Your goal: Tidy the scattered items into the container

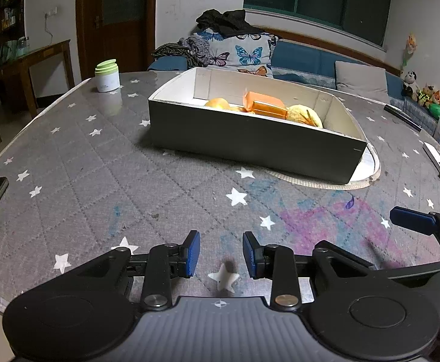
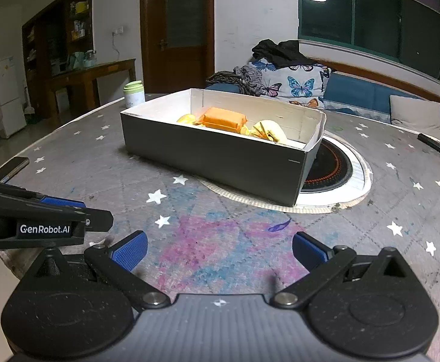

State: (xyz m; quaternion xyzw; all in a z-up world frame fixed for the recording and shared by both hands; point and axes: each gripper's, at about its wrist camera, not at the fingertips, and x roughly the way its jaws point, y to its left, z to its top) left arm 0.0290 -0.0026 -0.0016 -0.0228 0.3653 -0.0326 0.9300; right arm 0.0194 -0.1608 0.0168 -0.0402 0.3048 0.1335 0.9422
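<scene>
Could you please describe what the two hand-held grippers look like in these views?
Both match. The left hand-held gripper and right hand-held gripper have matte black linkage arms with silver pivot bolts, round black housings on either side, and a ribbed grey body bearing a small crosshair mark. Their fingers carry textured blue pads. White "GenRobot.AI" lettering shows on the left one's side. No cables or sleeves are visible.

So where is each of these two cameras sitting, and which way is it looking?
Left wrist: on the left gripper, looking past its open fingers at the box; the right gripper shows at right.
Right wrist: on the right gripper, fingers wide, facing the box; the left gripper shows at left.
Shared: box, green-lidded jar, star-patterned tablecloth.
</scene>
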